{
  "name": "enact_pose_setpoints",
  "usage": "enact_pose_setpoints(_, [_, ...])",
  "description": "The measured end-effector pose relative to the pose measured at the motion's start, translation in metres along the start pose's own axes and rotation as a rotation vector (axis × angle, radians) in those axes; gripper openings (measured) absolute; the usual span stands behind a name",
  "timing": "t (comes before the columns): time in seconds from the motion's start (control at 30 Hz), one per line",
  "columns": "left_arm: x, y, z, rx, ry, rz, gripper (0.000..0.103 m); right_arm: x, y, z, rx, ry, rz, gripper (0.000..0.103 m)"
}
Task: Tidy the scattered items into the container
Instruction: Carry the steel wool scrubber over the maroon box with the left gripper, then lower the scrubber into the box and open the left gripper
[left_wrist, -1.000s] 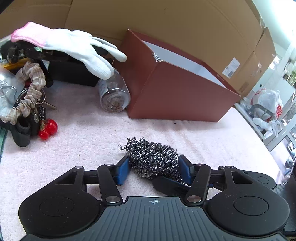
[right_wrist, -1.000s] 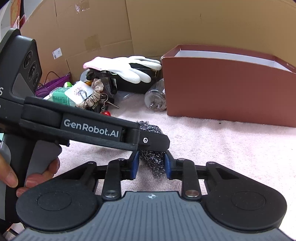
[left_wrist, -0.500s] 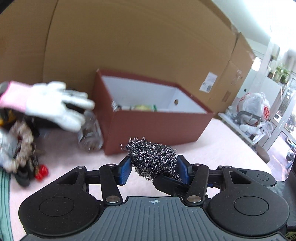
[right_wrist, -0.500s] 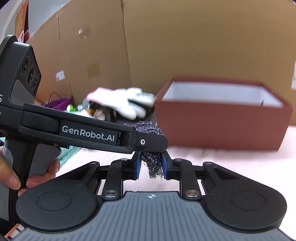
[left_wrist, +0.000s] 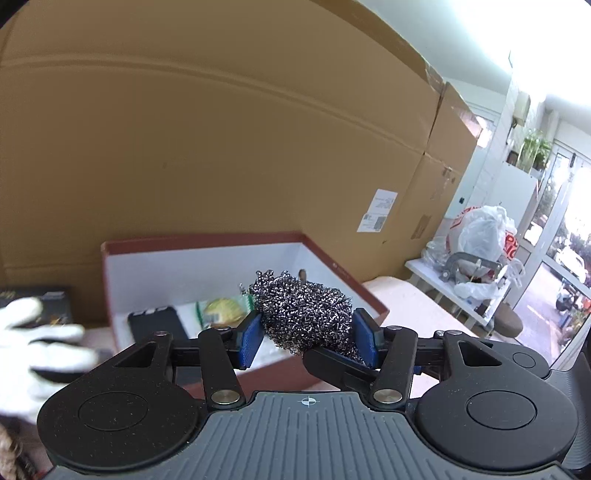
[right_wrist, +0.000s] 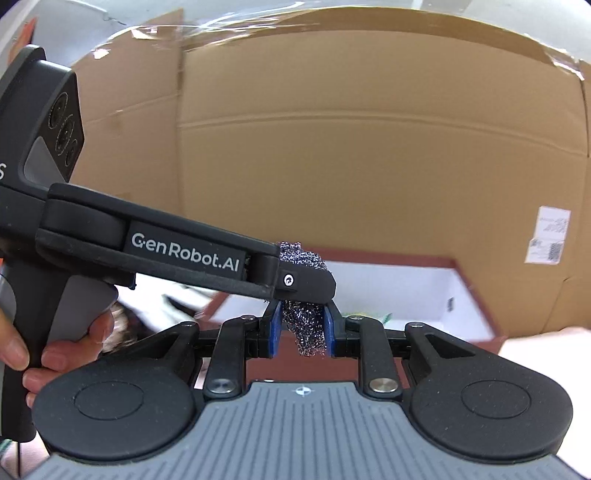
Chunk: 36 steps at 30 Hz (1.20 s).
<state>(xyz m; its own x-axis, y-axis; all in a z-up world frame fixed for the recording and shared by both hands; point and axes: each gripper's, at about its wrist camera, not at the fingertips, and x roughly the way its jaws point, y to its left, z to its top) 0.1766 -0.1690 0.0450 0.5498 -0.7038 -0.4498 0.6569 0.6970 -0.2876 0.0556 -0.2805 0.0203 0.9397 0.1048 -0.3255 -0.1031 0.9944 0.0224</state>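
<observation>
Both grippers are shut on one steel wool scourer (left_wrist: 304, 312), held in the air in front of the open red-brown box (left_wrist: 110, 280). My left gripper (left_wrist: 308, 338) grips its wide sides between blue pads. My right gripper (right_wrist: 301, 330) pinches its lower end (right_wrist: 306, 328) from the other side, under the left gripper's black finger (right_wrist: 295, 282). The box has a white inside and holds a black flat item (left_wrist: 157, 325) and a yellow-green packet (left_wrist: 221, 310). The box also shows in the right wrist view (right_wrist: 476, 291).
A white glove (left_wrist: 33, 343) lies blurred at the left of the box. Tall cardboard sheets (left_wrist: 221, 147) stand behind the box. A side table with plastic bags (left_wrist: 480, 240) is at the far right. The pink tabletop (left_wrist: 406, 299) runs right of the box.
Both grippers have lifted the scourer off the pink tabletop and carried it up towards the box. The box's inside now shows; the bottle, scrunchie and red cherries have left view.
</observation>
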Motion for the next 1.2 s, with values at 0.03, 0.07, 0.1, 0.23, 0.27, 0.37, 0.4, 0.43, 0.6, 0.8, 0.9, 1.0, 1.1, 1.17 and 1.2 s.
enact_pose_setpoints(0.03, [0.008, -0.001, 0.005, 0.001, 0.000, -0.004, 0.055, 0.004, -0.007, 0.004, -0.001, 0.003, -0.006, 0.027])
enact_pose_setpoints(0.07, [0.017, -0.002, 0.010, 0.002, 0.003, -0.009, 0.055, 0.008, -0.014, 0.008, -0.001, 0.005, -0.011, 0.027])
enact_pose_setpoints(0.1, [0.026, -0.002, 0.014, 0.000, 0.006, -0.017, 0.055, 0.014, -0.020, 0.011, -0.003, 0.009, -0.015, 0.027])
enact_pose_setpoints(0.23, [0.067, 0.002, 0.025, -0.039, 0.028, -0.044, 0.055, 0.035, -0.045, 0.019, -0.010, 0.036, -0.047, 0.027])
enact_pose_setpoints(0.27, [0.079, 0.005, 0.026, -0.054, 0.039, -0.050, 0.055, 0.042, -0.050, 0.019, -0.014, 0.045, -0.056, 0.027])
enact_pose_setpoints(0.37, [0.113, 0.017, 0.030, -0.111, 0.091, -0.064, 0.056, 0.063, -0.068, 0.017, -0.017, 0.087, -0.071, 0.027])
enact_pose_setpoints(0.4, [0.123, 0.020, 0.031, -0.128, 0.110, -0.064, 0.056, 0.071, -0.074, 0.016, -0.016, 0.102, -0.073, 0.027])
enact_pose_setpoints(0.43, [0.133, 0.023, 0.033, -0.140, 0.129, -0.063, 0.056, 0.078, -0.079, 0.014, -0.019, 0.118, -0.072, 0.027])
enact_pose_setpoints(0.6, [0.163, 0.023, 0.039, -0.116, 0.165, -0.030, 0.056, 0.110, -0.102, 0.011, 0.009, 0.177, -0.060, 0.027])
enact_pose_setpoints(0.8, [0.185, 0.029, 0.042, -0.131, 0.190, -0.006, 0.055, 0.136, -0.111, 0.013, -0.002, 0.224, -0.078, 0.027])
enact_pose_setpoints(0.9, [0.190, 0.033, 0.043, -0.148, 0.199, -0.004, 0.060, 0.145, -0.112, 0.012, -0.007, 0.242, -0.082, 0.027])
enact_pose_setpoints(1.0, [0.190, 0.037, 0.045, -0.171, 0.187, -0.005, 0.076, 0.152, -0.109, 0.010, -0.018, 0.244, -0.088, 0.030])
enact_pose_setpoints(1.1, [0.188, 0.043, 0.045, -0.217, 0.175, -0.045, 0.096, 0.156, -0.104, 0.009, -0.040, 0.230, -0.121, 0.056])
enact_pose_setpoints(1.17, [0.186, 0.046, 0.045, -0.230, 0.182, -0.063, 0.100, 0.154, -0.097, 0.007, -0.073, 0.200, -0.143, 0.070])
enact_pose_setpoints(1.2, [0.185, 0.047, 0.045, -0.233, 0.193, -0.066, 0.103, 0.152, -0.093, 0.007, -0.085, 0.188, -0.147, 0.072])
